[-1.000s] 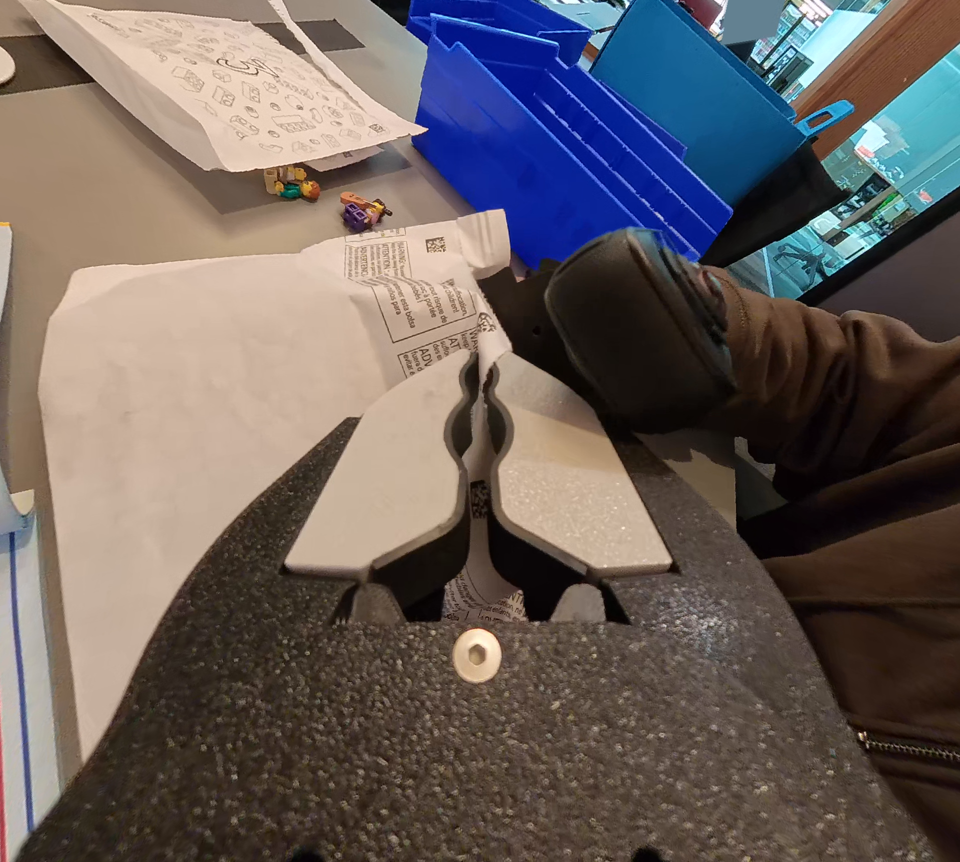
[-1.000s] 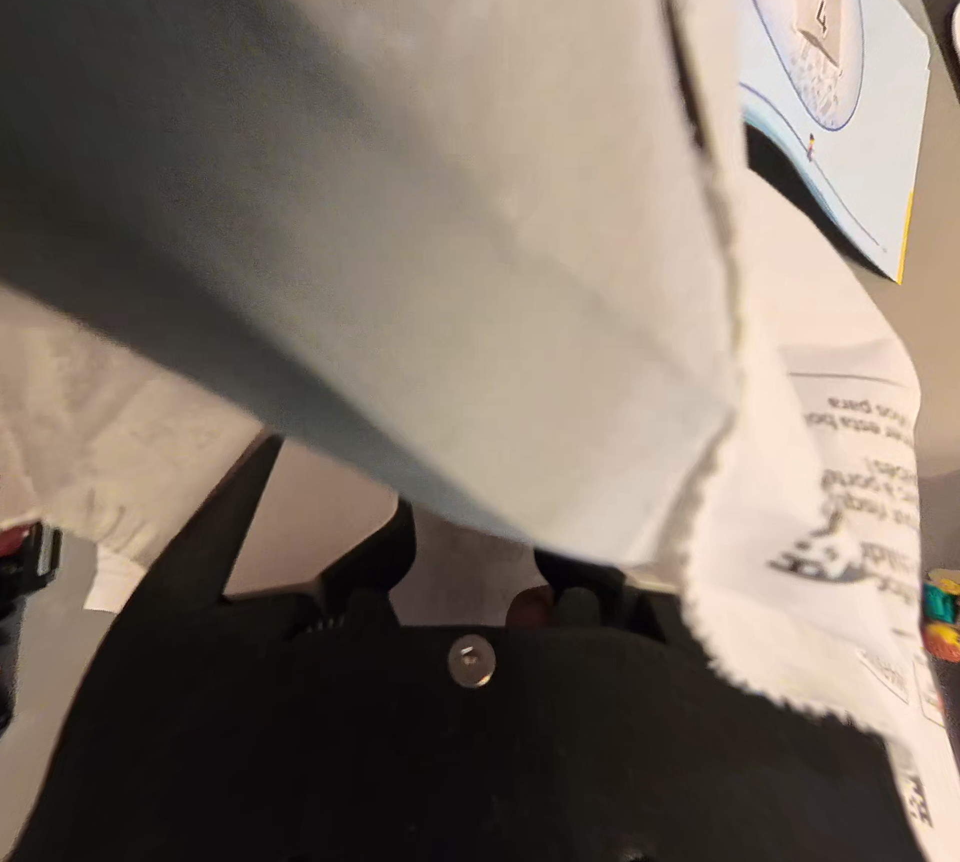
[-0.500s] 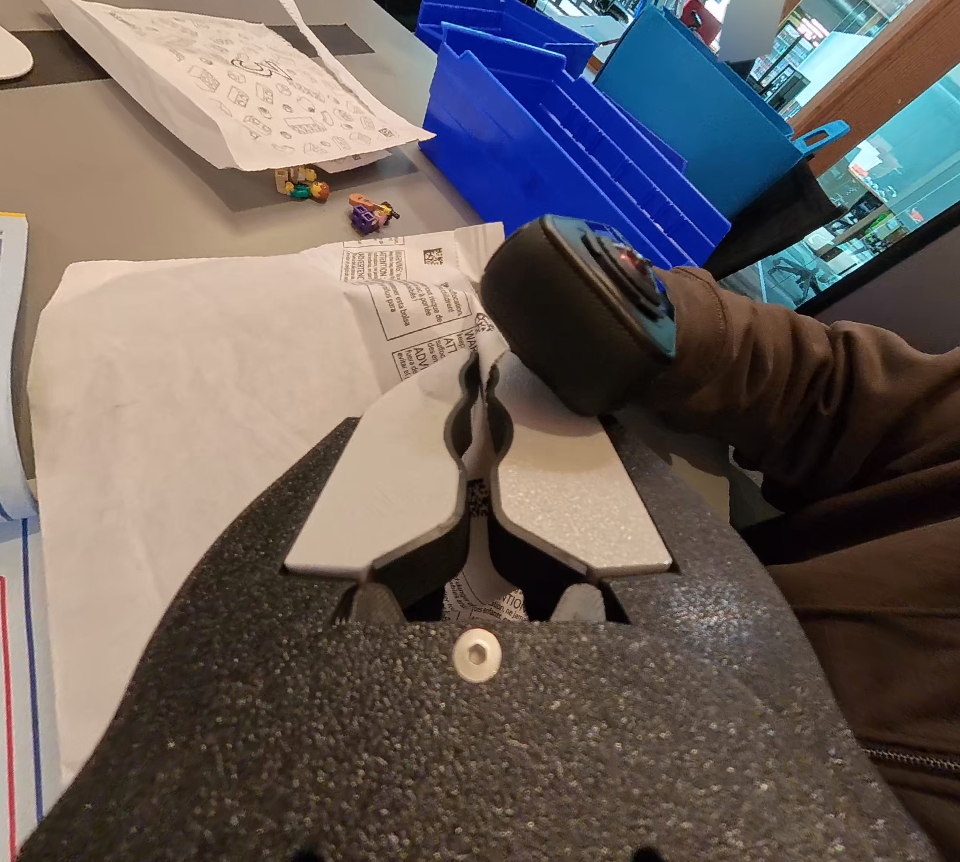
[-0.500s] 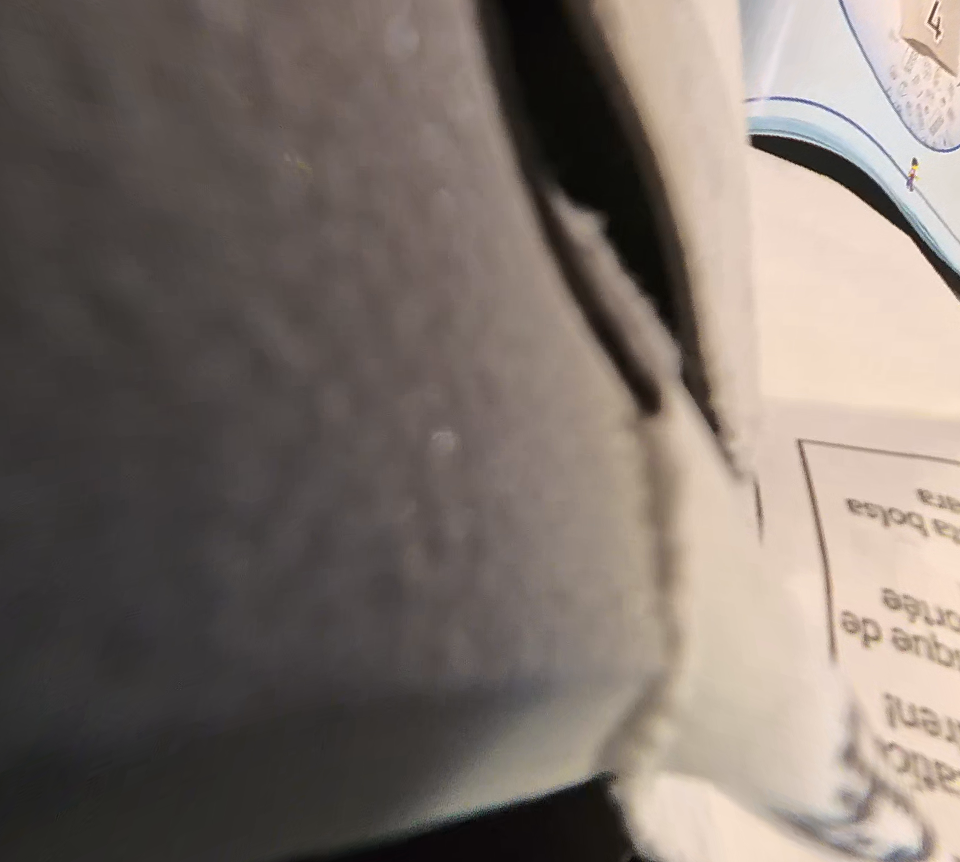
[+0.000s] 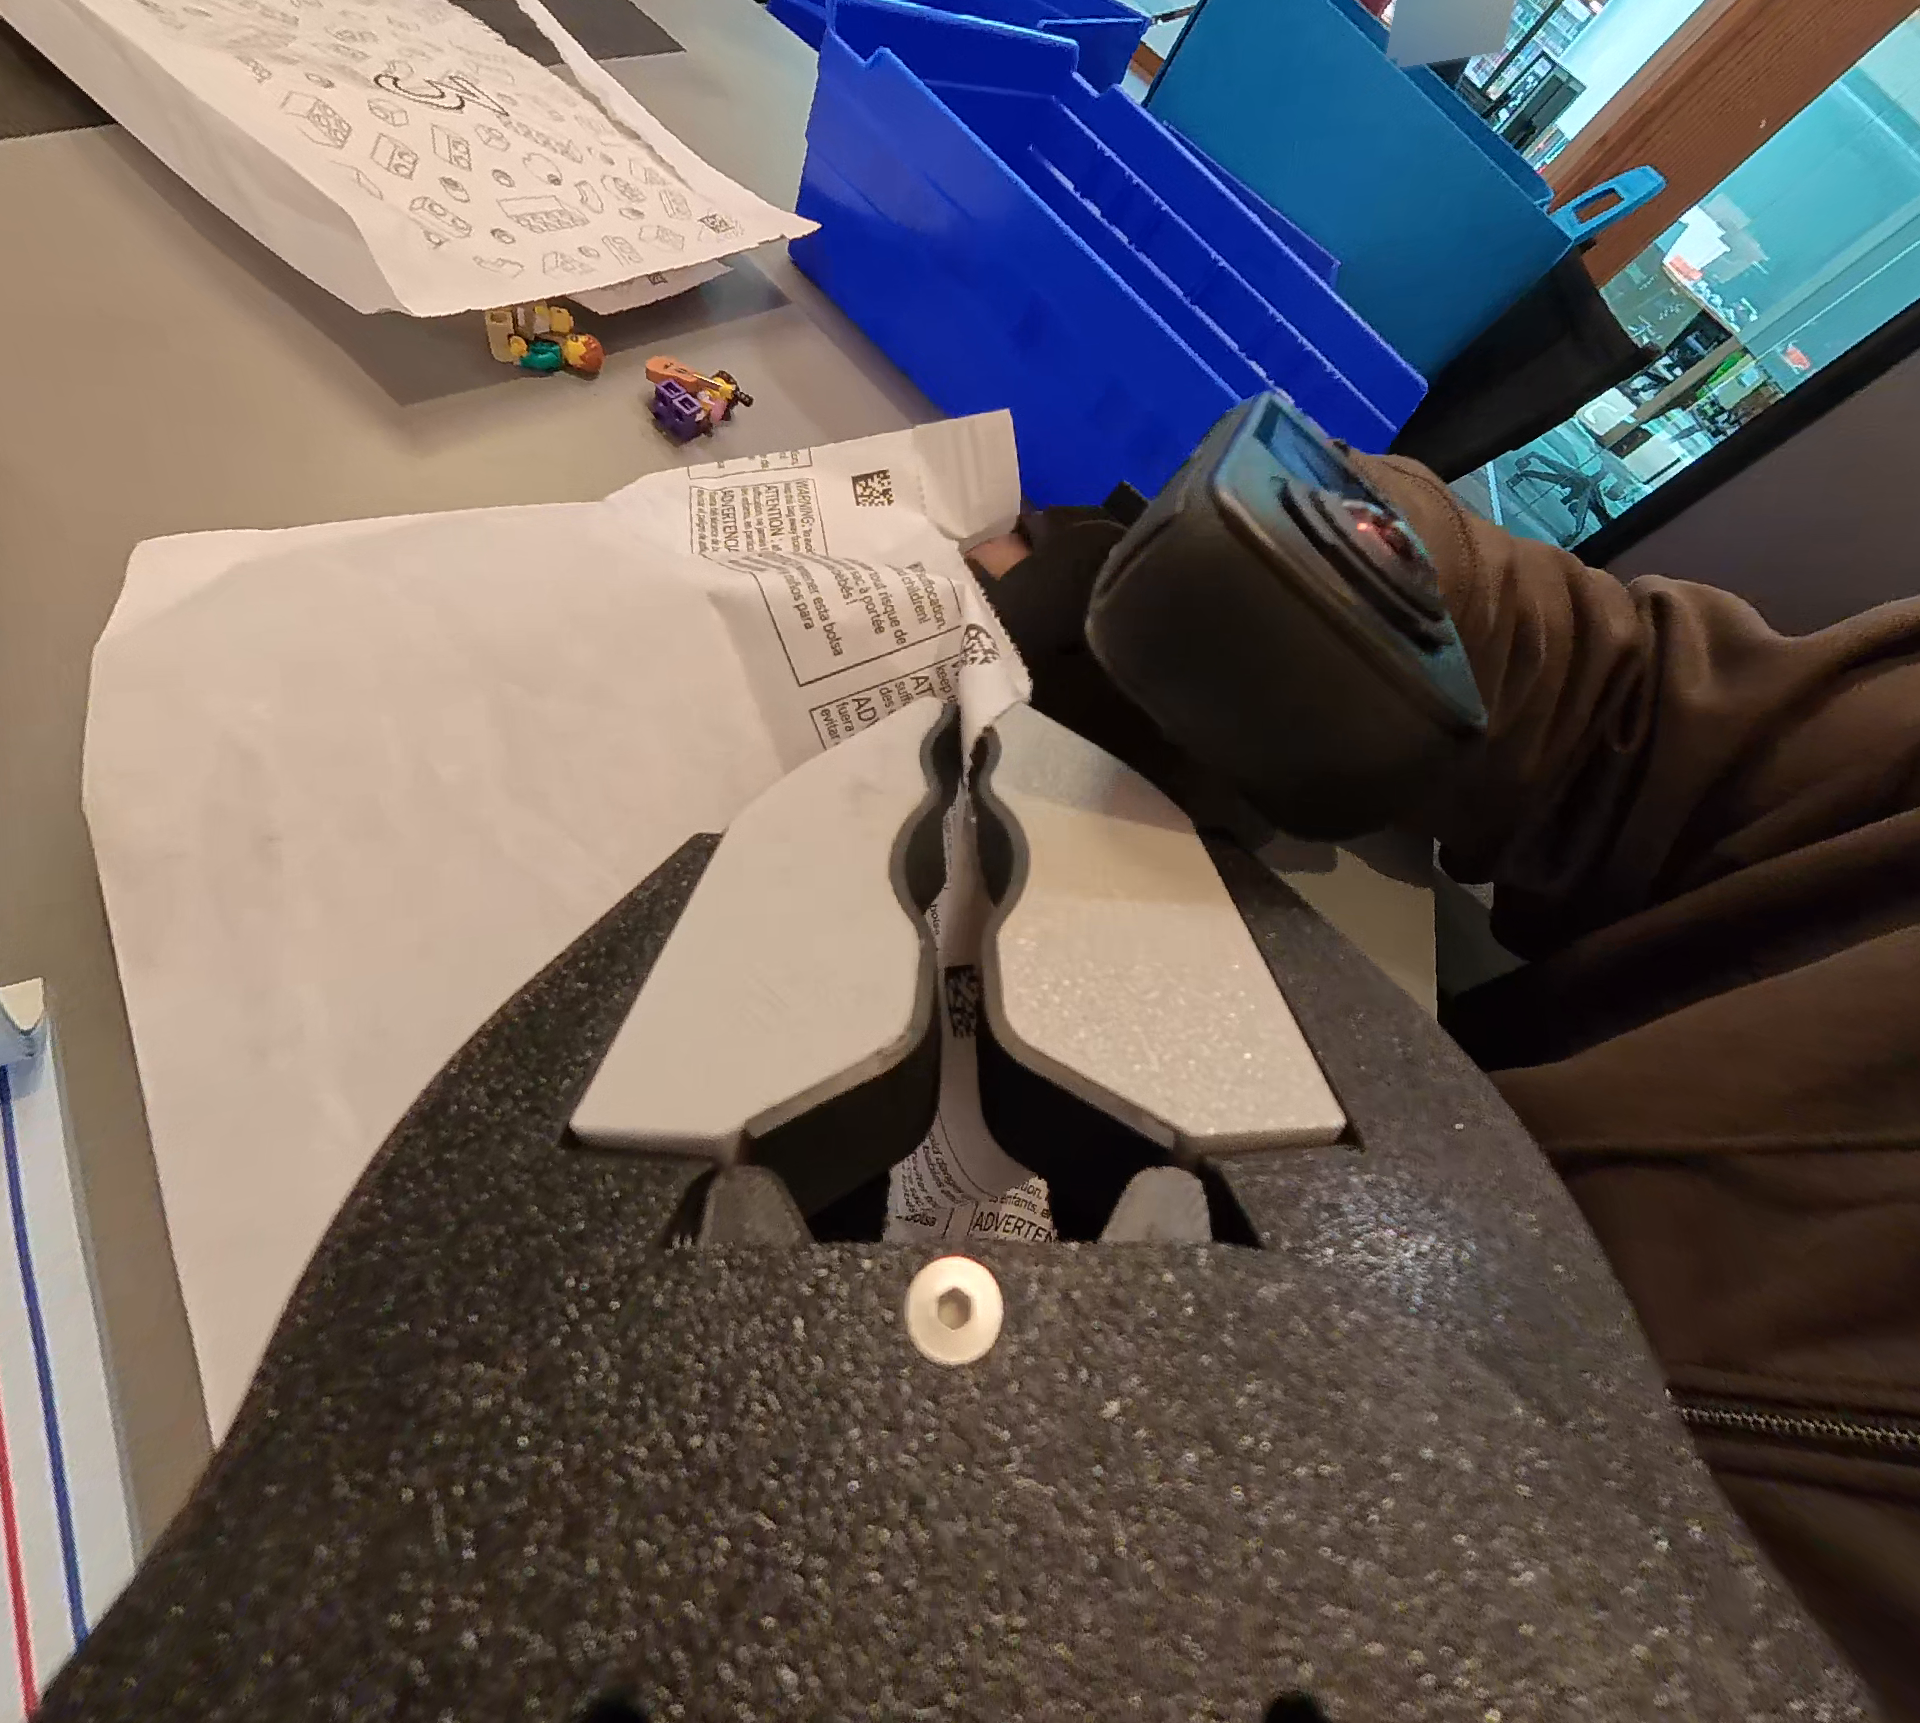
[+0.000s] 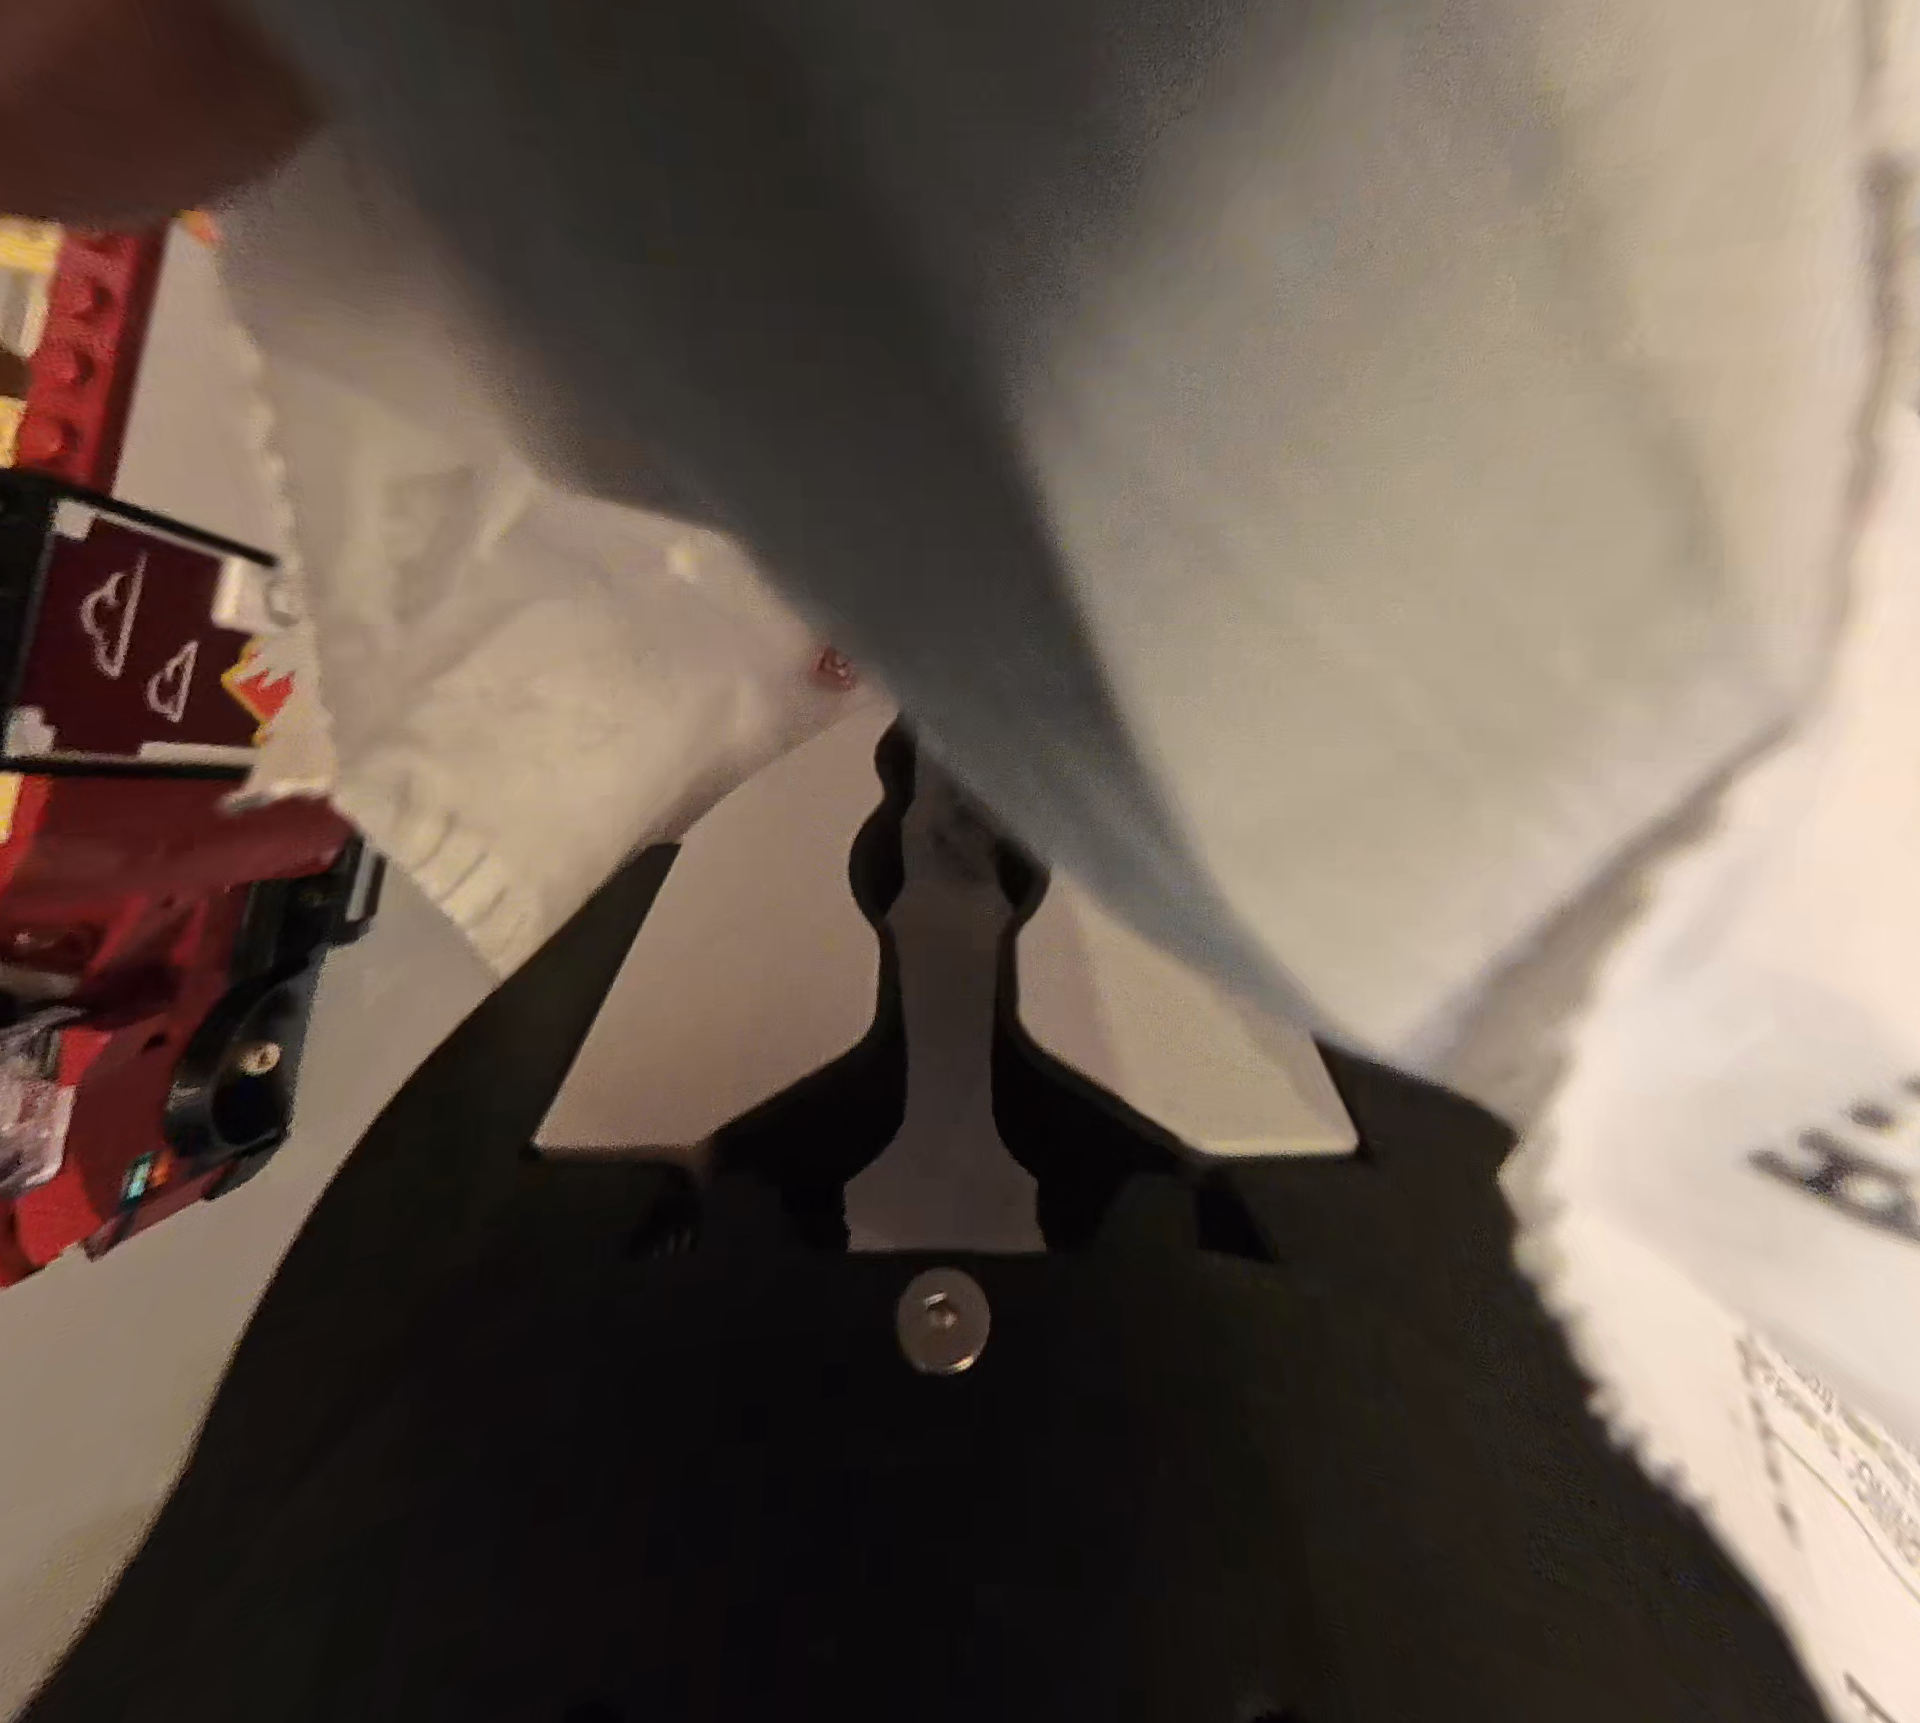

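A white paper bag lies flat on the grey table. My left gripper is shut on the bag's torn near edge, and the paper runs down between its pads. My right gripper, held by a hand in a brown sleeve, is at the bag's open end; its fingers are hidden in this view. In the right wrist view my right gripper is closed on a layer of the bag, which drapes over its right finger. A small red piece lies inside the bag, just beyond the tips.
A second printed paper bag lies at the back, with two small brick figures before it. Blue bins stand at the right. A booklet is at the left edge. A red brick model stands left of the bag.
My right gripper's jaws were wide apart inside the bag's mouth and have closed on a paper layer; it shifted right. My left gripper kept its hold on the bag's edge.
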The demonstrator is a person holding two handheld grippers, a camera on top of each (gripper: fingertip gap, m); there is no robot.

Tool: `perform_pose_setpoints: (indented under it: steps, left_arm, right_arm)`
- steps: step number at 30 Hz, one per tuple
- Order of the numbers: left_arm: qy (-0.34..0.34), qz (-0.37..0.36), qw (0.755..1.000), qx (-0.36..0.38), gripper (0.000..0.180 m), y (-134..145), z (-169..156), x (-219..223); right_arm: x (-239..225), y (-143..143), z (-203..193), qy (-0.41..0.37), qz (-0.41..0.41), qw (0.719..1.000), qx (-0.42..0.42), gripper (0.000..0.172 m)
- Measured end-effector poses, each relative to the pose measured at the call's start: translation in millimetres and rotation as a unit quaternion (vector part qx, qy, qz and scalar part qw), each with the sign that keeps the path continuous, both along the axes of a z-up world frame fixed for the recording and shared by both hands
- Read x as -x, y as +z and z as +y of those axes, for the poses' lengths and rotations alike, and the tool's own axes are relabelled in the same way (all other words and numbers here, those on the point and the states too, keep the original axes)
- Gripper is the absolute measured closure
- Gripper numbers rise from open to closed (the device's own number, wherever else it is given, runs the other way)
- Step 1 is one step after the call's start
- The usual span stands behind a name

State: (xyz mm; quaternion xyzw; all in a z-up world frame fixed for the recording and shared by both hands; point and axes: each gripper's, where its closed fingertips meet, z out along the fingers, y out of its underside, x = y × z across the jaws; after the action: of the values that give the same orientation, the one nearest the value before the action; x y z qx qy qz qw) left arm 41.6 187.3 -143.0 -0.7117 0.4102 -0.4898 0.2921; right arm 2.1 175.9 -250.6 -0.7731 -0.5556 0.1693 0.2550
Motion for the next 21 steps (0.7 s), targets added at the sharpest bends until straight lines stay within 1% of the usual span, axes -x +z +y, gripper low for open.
perform_pose_setpoints:
  steps: [1, 4, 6, 11, 12, 14, 17, 19, 21]
  left_arm:
    - [-0.001, 0.001, 1.000, 0.000, 0.180, 0, 0, 0]
    - [-0.008, 0.002, 1.000, 0.003, 0.180, -1, -2, 0]
    - [-0.015, 0.005, 1.000, 0.005, 0.180, -3, -5, -1]
    - [-0.020, 0.007, 1.000, 0.009, 0.180, -5, -7, -3]
    - [-0.020, 0.006, 1.000, 0.011, 0.180, -4, -7, -3]
    - [-0.018, 0.004, 1.000, 0.012, 0.180, -4, -6, -2]
    - [-0.014, 0.002, 1.000, 0.012, 0.180, -3, -5, -2]
    - [-0.013, 0.000, 1.000, 0.015, 0.180, -3, -5, -2]
    - [-0.014, 0.001, 1.000, 0.015, 0.180, -3, -6, -3]
  right_arm:
    - [-2, 0, -3, 0.006, -0.004, 1.000, 0.002, 0.162]
    - [-7, 0, -8, 0.021, -0.011, 1.000, -0.006, 0.167]
    - [-9, 0, -8, 0.023, -0.017, 0.999, -0.023, 0.166]
    - [-19, 2, -4, 0.025, -0.050, 0.995, -0.079, 0.153]
    - [-19, 3, -4, 0.026, -0.051, 0.995, -0.083, 0.149]
    - [-21, 6, -6, 0.028, -0.048, 0.995, -0.085, 0.148]
    - [-25, 11, -7, 0.025, -0.041, 0.995, -0.087, 0.148]
    - [-25, 14, -7, 0.021, -0.033, 0.995, -0.090, 0.151]
    - [-27, 10, -4, 0.006, -0.041, 0.995, -0.087, 0.151]
